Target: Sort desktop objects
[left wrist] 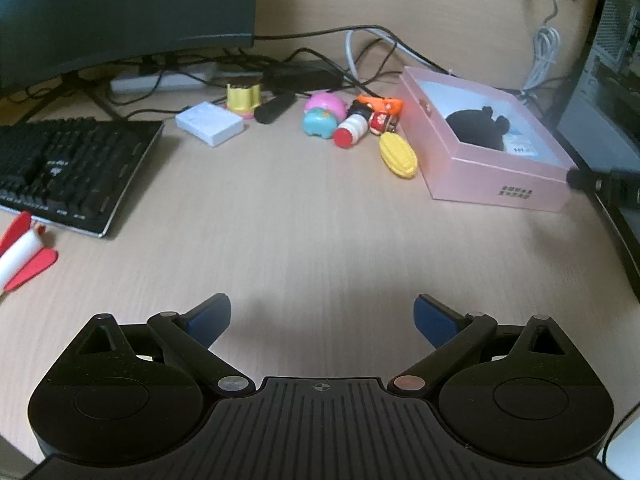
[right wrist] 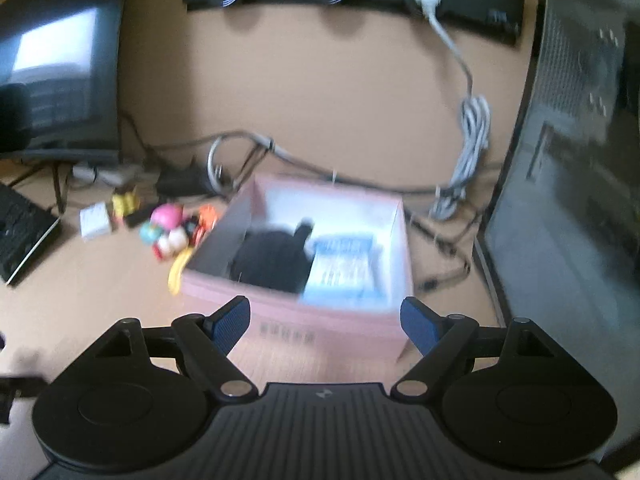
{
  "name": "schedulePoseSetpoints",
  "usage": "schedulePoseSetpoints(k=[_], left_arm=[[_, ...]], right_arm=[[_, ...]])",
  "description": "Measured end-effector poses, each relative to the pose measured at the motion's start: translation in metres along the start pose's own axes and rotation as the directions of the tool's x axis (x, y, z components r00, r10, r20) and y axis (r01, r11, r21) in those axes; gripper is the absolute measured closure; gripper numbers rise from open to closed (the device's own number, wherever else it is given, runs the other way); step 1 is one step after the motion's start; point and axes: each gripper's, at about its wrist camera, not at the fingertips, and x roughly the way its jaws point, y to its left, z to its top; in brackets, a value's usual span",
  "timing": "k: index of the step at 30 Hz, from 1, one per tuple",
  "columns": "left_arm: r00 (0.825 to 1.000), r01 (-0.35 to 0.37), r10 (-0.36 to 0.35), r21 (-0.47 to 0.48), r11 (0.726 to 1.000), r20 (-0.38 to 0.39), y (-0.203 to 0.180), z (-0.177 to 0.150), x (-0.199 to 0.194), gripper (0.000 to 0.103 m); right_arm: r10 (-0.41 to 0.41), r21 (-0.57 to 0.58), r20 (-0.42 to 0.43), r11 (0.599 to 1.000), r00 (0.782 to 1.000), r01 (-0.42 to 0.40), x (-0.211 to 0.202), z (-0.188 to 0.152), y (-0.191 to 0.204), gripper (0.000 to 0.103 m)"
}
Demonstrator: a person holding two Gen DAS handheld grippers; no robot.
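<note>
Jaws of right gripper [right wrist: 324, 322] gape, seemingly above pink box [right wrist: 320, 320].

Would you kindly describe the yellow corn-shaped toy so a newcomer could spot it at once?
Find the open pink box on the desk's right side. The corn toy lies just left of it, nearest the camera in the cluster of small toys. It alone is yellow, oval and ridged.

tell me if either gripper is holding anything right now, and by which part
Nothing is held. The left gripper is open over bare desk, and the right gripper is open in front of the open pink cardboard box.
</note>
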Motion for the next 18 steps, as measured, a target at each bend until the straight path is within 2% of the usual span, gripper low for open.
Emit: schedulePoseSetpoints(k=[3, 5, 6, 9, 12, 15, 18], left_arm=[[1.0, -0.01, 0.01, 0.0, 1.0, 0.007, 0.008, 0.002, 0.001, 0.002], [1.0, -0.024, 0.024, -0.008, 1.0, 0.011, 0.016, 0.003, 0.0, 0.002], [0.999, -0.032, 0.032, -0.018, 0.999, 0.011, 0.022, 0.003, -0.001, 0.002], [0.998, -0.058, 0.058, -0.05, 0.997, 0.009, 0.043, 0.002, -0.005, 0.002], [0.997, -0.078, 0.079, -0.079, 0.994, 0.008, 0.064, 0.001, -0.008, 0.002], [0.995, -0.093, 0.095, -0.115, 0.989, 0.013, 0.084, 0.0, -0.01, 0.002], [0.995, -0.096, 0.101, -0.155, 0.983, 0.021, 0.103, -0.002, -0.013, 0.002]], right_arm=[[0.037, 0.002, -0.027, 0.999, 0.999, -0.037, 0.003, -0.004, 0.015, 0.023], [0.051, -0.068, -0.024, 0.996, 0.998, -0.052, 0.007, -0.002, 0.038, 0.052], [0.051, -0.109, -0.018, 0.993, 0.999, -0.053, 0.011, -0.001, 0.051, 0.055], [0.049, -0.245, 0.029, 0.969, 0.998, -0.04, 0.024, 0.008, 0.102, 0.055], [0.015, -0.381, 0.051, 0.924, 0.999, 0.006, 0.049, 0.015, 0.152, 0.062], [-0.094, -0.516, 0.078, 0.848, 0.993, 0.121, 0.091, 0.018, 0.195, 0.062], [-0.191, -0.552, 0.043, 0.814, 0.981, 0.183, 0.124, 0.024, 0.208, 0.065]])
